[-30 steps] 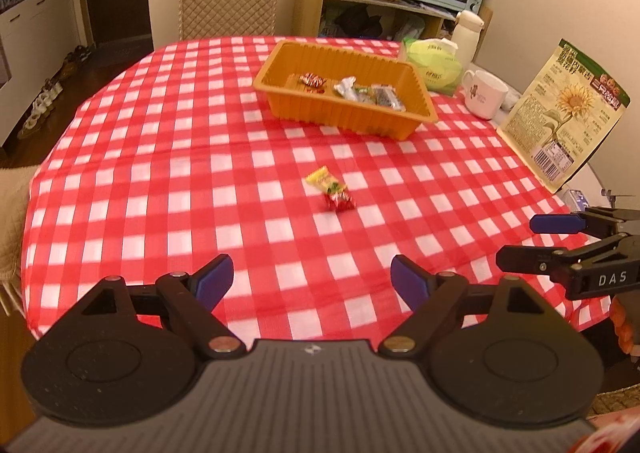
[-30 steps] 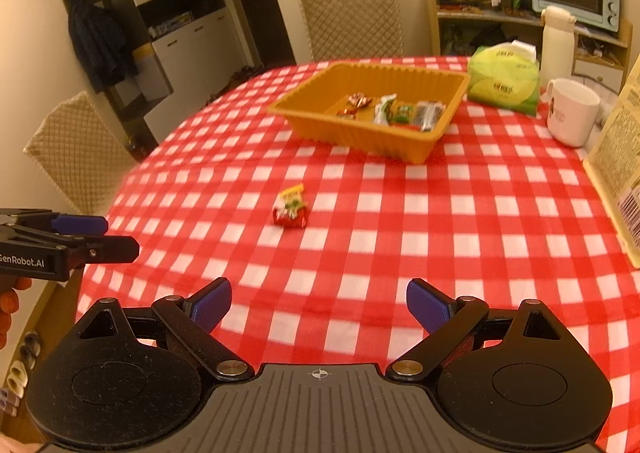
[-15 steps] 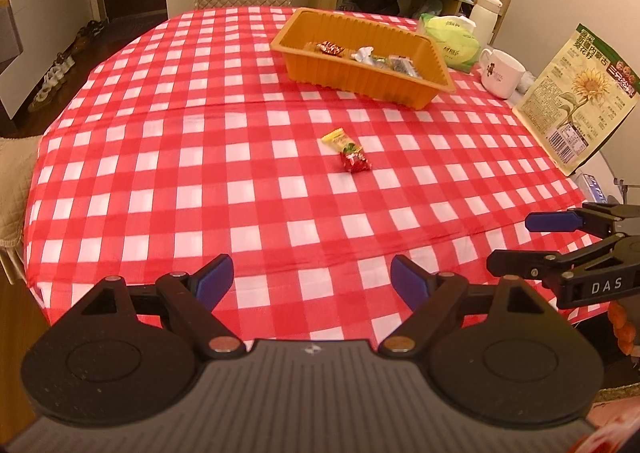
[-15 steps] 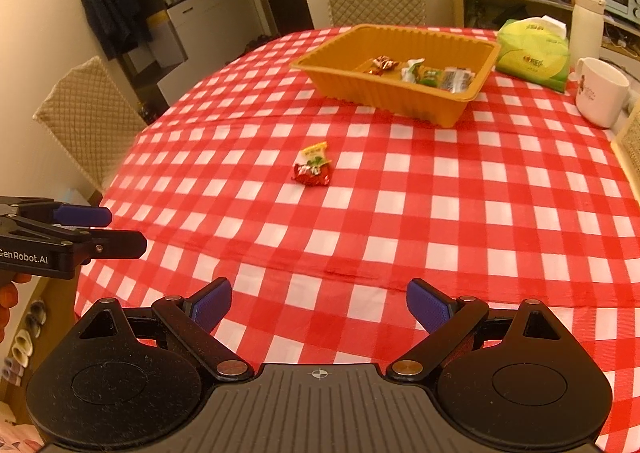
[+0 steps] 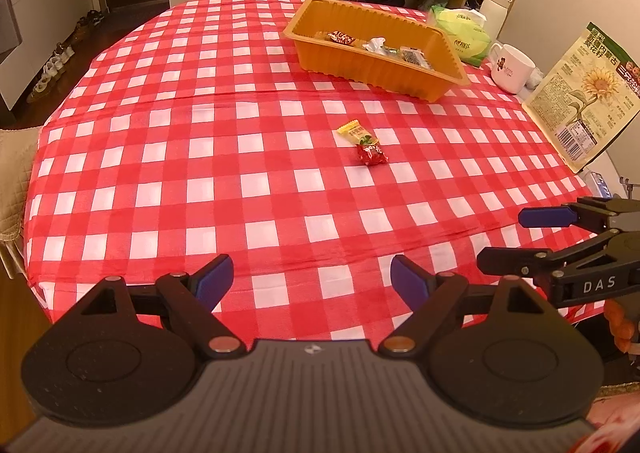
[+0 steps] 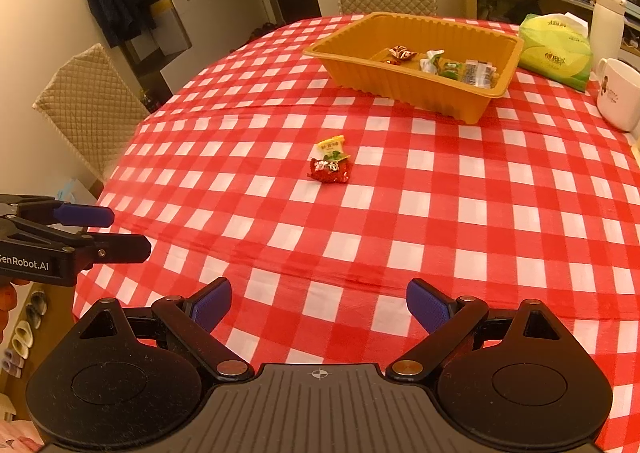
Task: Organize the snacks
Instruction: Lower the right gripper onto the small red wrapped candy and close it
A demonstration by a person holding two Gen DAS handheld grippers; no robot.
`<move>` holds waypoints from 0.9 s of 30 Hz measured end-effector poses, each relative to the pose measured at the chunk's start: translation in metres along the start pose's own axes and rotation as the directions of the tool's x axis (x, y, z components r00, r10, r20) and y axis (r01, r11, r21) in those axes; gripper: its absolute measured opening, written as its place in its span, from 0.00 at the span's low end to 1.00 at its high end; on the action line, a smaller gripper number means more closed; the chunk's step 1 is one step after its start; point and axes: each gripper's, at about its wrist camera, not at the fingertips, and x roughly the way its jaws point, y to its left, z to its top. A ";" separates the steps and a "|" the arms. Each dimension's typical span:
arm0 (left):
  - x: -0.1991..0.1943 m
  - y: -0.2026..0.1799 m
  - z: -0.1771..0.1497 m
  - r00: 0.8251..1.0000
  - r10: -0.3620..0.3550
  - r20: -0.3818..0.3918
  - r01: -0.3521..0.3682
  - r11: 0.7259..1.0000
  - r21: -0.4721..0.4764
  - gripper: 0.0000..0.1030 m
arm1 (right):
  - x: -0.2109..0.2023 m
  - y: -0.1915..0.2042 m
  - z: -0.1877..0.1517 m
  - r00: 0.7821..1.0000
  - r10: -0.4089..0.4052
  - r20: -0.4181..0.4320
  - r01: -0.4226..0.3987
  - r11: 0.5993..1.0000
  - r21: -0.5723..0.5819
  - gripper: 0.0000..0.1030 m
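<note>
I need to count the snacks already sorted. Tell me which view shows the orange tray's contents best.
The right wrist view: it looks into the orange tray and the wrappers lie well apart. In the left wrist view the tray's near wall hides some.

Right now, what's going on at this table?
A person holds two grippers over the near edge of the checked table. The left gripper and right gripper are both open and empty. Two wrapped snacks, one yellow and one red, lie loose mid-table, touching. The orange tray beyond them already has several snacks in it.
</note>
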 end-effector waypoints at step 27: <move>0.058 0.035 0.053 1.000 -0.015 -0.023 0.016 0.998 0.066 0.82 | 0.082 0.011 0.054 0.995 -0.087 0.040 0.086 0.996 0.024 0.76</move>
